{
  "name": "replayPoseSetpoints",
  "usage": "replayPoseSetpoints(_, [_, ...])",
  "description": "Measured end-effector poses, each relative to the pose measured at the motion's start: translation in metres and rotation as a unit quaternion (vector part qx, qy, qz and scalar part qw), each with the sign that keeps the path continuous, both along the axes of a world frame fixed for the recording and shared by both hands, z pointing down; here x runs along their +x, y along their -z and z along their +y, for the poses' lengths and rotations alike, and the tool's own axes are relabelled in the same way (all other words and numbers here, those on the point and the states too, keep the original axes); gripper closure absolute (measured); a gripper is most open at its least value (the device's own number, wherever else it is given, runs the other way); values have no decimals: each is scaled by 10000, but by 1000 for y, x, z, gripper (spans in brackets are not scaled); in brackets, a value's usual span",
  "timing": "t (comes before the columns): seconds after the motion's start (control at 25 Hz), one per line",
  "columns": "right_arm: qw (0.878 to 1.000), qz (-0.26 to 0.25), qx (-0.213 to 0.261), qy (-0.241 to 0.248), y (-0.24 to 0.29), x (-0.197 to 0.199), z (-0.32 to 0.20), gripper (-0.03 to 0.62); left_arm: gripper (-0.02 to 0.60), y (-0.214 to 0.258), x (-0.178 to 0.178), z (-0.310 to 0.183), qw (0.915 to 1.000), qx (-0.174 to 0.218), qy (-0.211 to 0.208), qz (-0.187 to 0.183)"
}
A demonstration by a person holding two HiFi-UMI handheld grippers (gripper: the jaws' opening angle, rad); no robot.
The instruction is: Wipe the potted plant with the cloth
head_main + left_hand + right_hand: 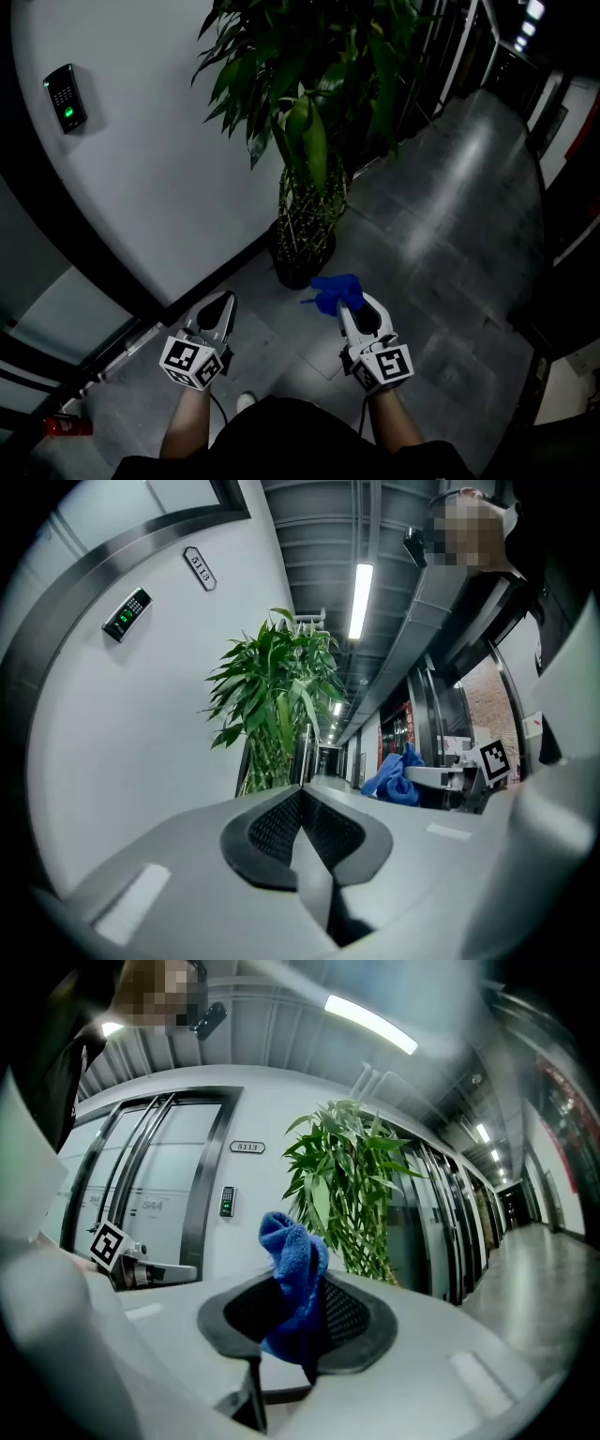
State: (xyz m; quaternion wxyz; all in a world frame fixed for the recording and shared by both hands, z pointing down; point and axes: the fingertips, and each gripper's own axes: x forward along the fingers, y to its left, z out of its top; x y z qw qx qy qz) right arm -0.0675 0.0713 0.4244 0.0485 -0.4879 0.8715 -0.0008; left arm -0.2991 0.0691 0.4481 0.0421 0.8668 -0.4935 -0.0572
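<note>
A tall potted plant point(305, 122) with long green leaves and a bundle of thin stems stands in a dark pot point(298, 264) against the white curved wall. It also rises ahead in the left gripper view point(274, 700) and the right gripper view point(352, 1190). My right gripper point(345, 298) is shut on a blue cloth point(335, 292), which sticks up bunched from between the jaws point(292, 1274). It hangs just in front of the pot, a little to its right. My left gripper point(220, 305) is shut with nothing in it, to the left of the pot and apart from it.
A keypad reader point(66, 97) with a green light hangs on the wall point(150, 169) at left. Grey tiled floor point(441, 234) runs down a corridor to the upper right, lined with dark glass doors point(441, 47). A small red object point(66, 427) lies at the lower left.
</note>
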Motion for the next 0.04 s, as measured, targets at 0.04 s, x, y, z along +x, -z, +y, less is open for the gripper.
replayPoseSetpoints(0.04, [10000, -11, 2, -29, -1, 1, 0, 485, 575, 0, 0, 1, 10000, -3, -21, -3])
